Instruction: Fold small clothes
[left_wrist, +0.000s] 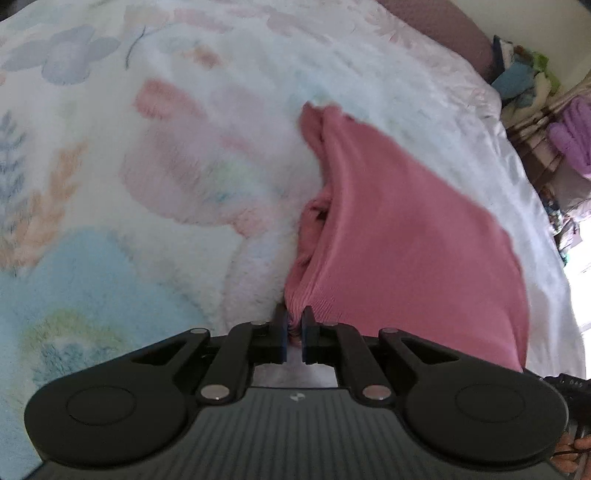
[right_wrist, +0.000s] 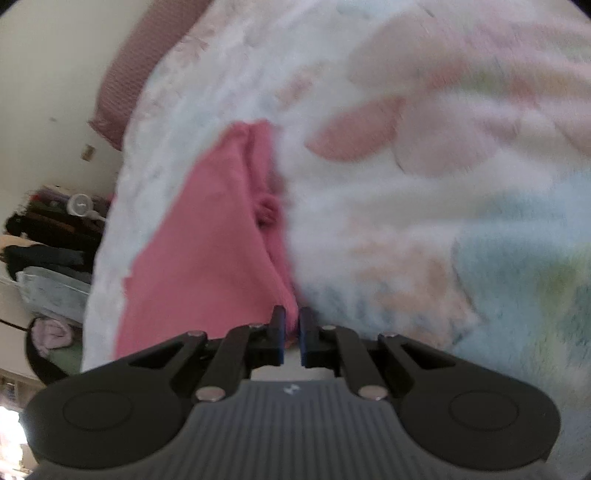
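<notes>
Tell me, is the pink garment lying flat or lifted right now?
Lifted and bunched, not flat: the pink garment stretches from the floral blanket to the left gripper and right gripper, both shut on its edge.

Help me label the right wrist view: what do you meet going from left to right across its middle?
Wall → cluttered shelf → pink garment → floral fleece blanket.

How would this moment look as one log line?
left gripper: shut on pink knit garment | right gripper: same | surface: fluffy floral blanket

Pink garment (left_wrist: 406, 229); pastel floral white blanket (left_wrist: 147, 147).
</notes>
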